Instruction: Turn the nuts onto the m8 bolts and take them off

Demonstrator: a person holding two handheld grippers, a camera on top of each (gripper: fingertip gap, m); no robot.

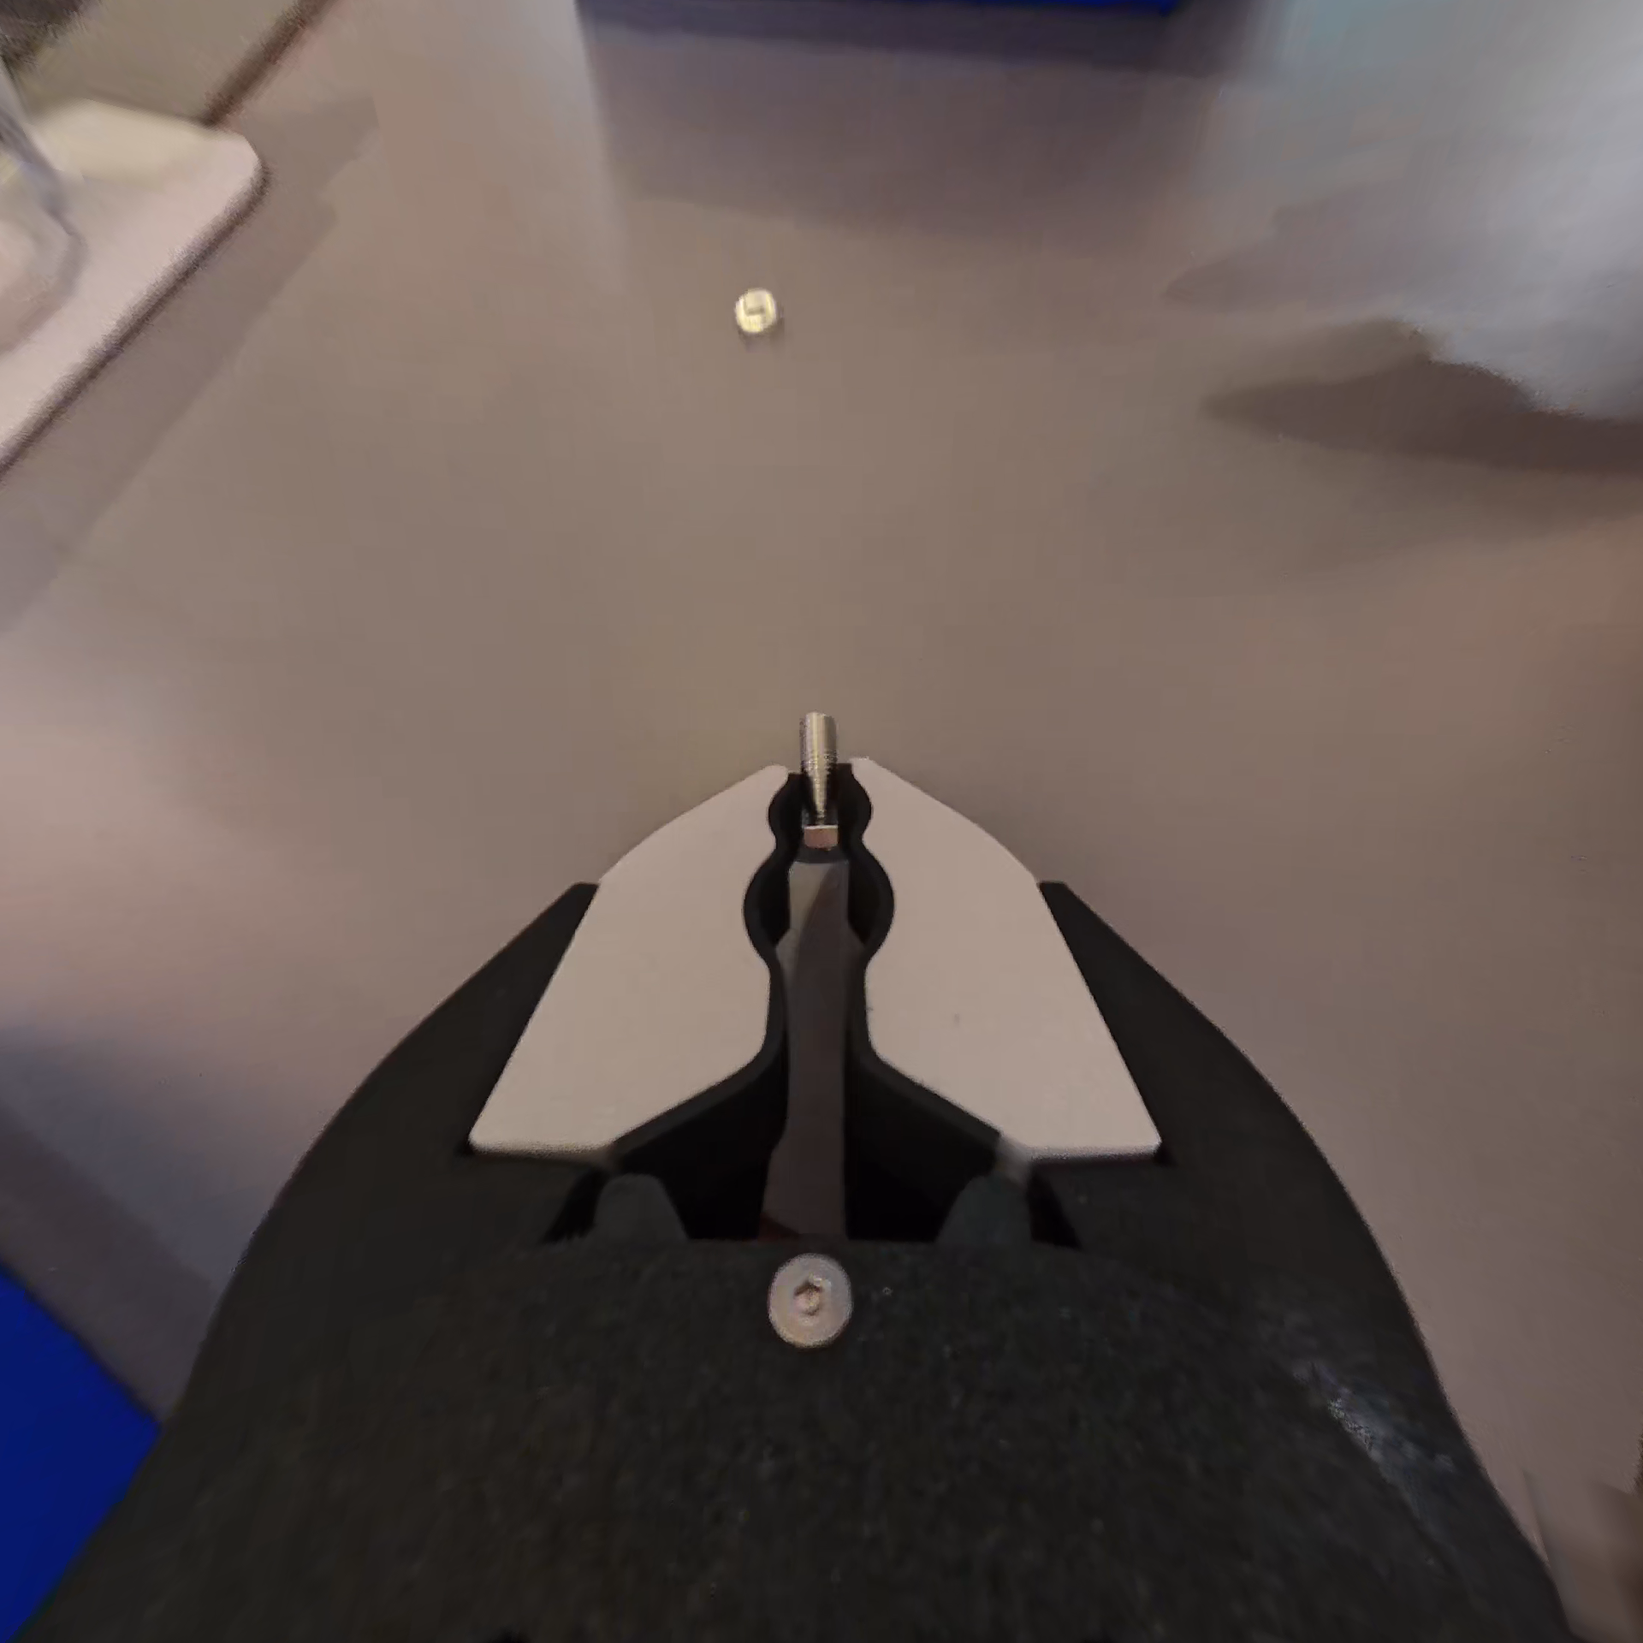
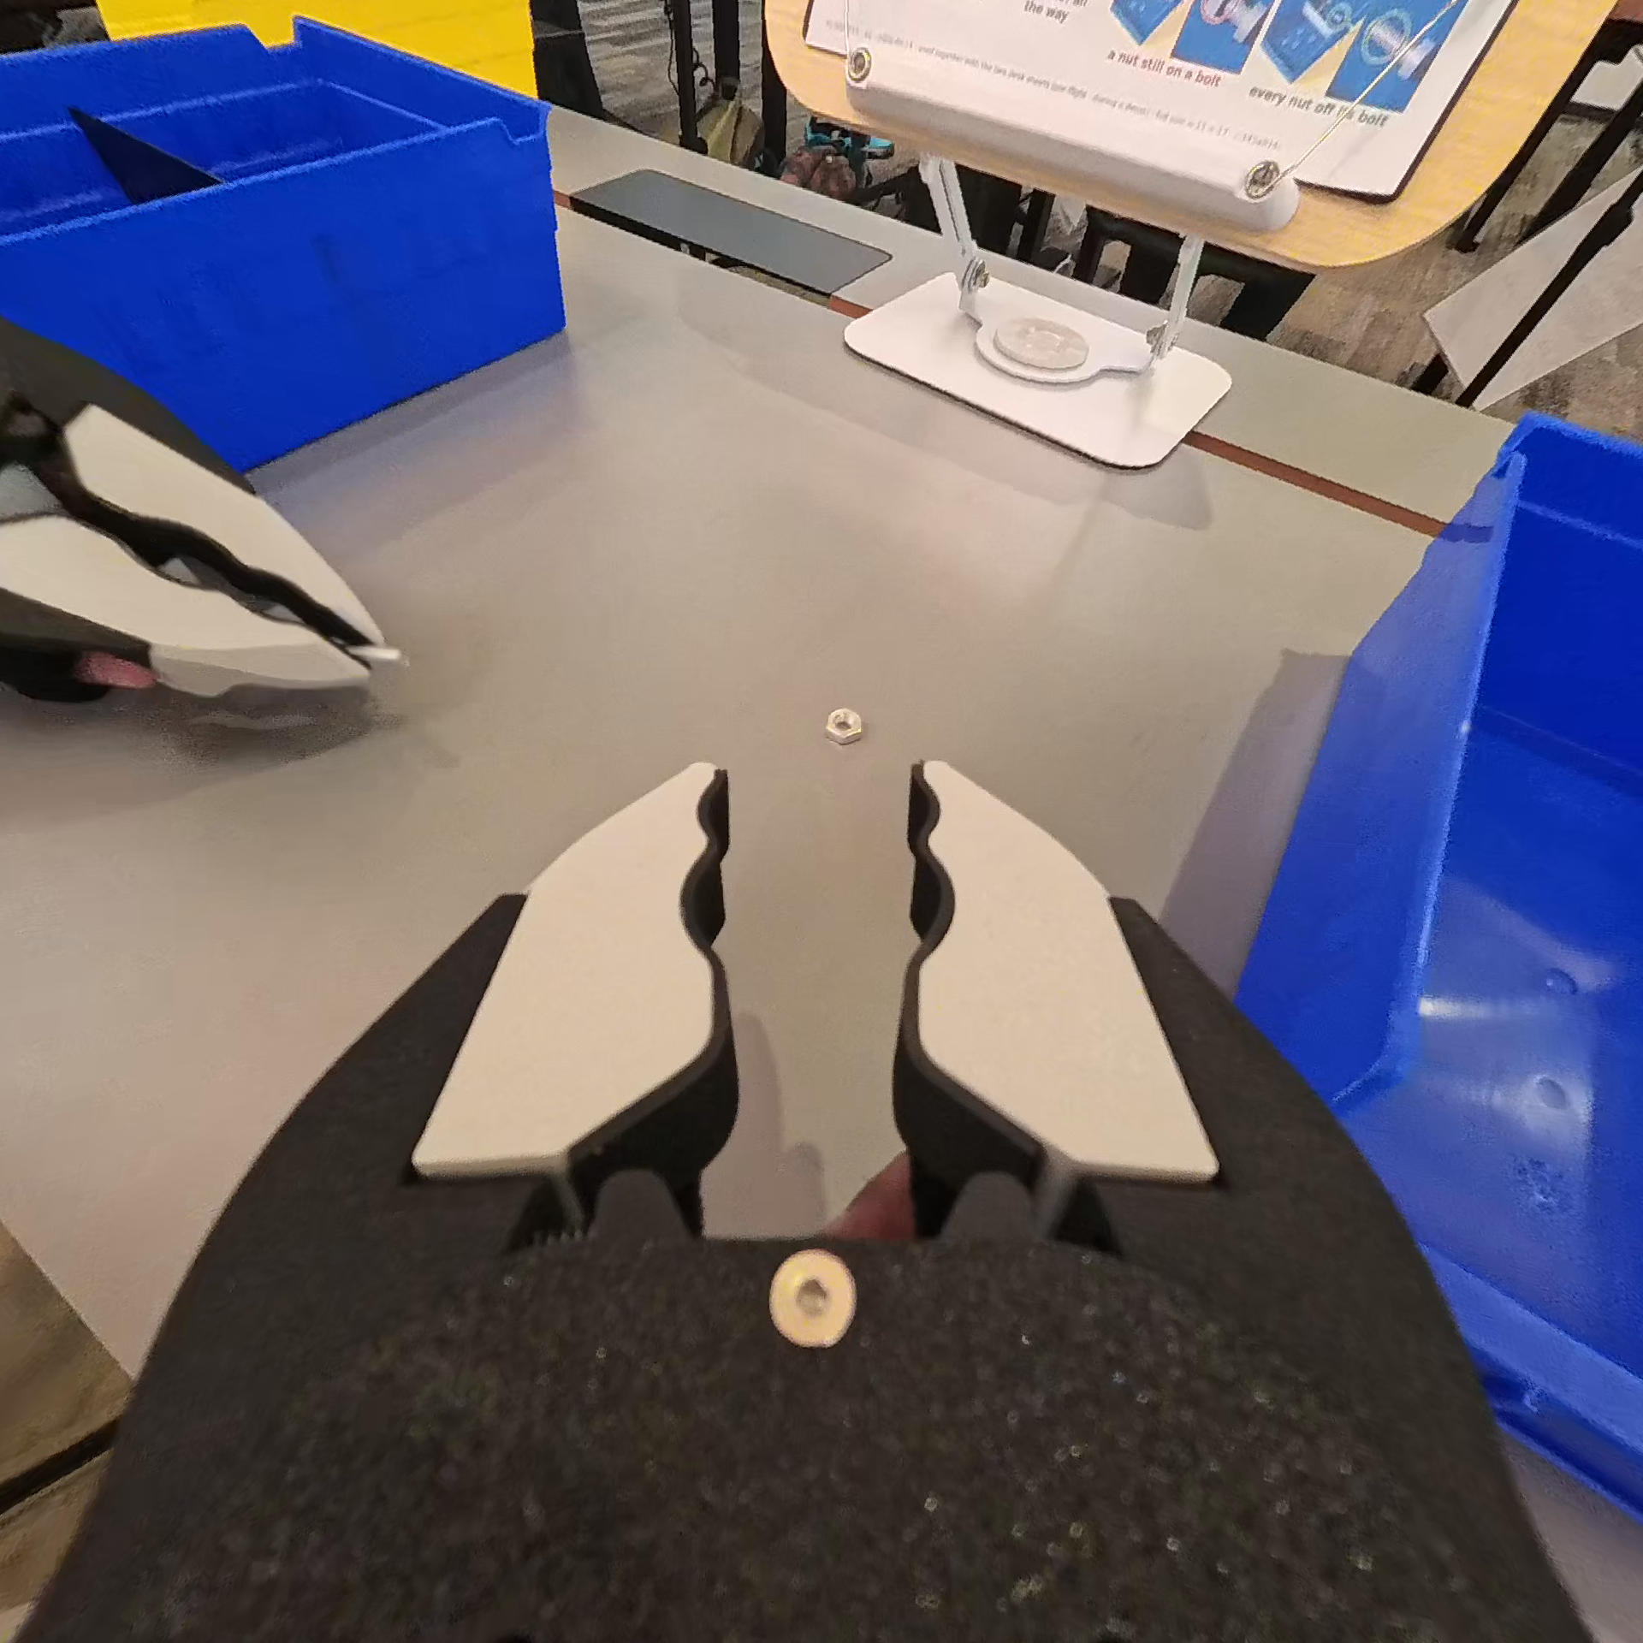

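My left gripper (image 1: 819,782) is clamped on the small silver threaded bolt (image 1: 818,756), whose tip pokes out past the fingertips. My right gripper (image 2: 818,787) hangs with its jaws apart above the grey worktop (image 2: 622,569), the little silver hex nut (image 2: 844,725) lying loose just ahead of it, between two blue plastic bins (image 2: 293,240).

The table (image 2: 622,551) is plain matte grey, edged at the back with a thin reddish-brown strip. On it the nut (image 2: 843,725) is pale silver, as is the threaded bolt (image 1: 818,751). Both grippers, left (image 1: 820,772) and right (image 2: 818,778), have light grey fingers backed in black, on speckled black bodies (each with one silver screw). The bins (image 2: 293,240) are saturated blue, one with a black divider. The stand (image 2: 1040,373) is white, its board light wood-toned. A black panel (image 2: 729,231) is glossy.
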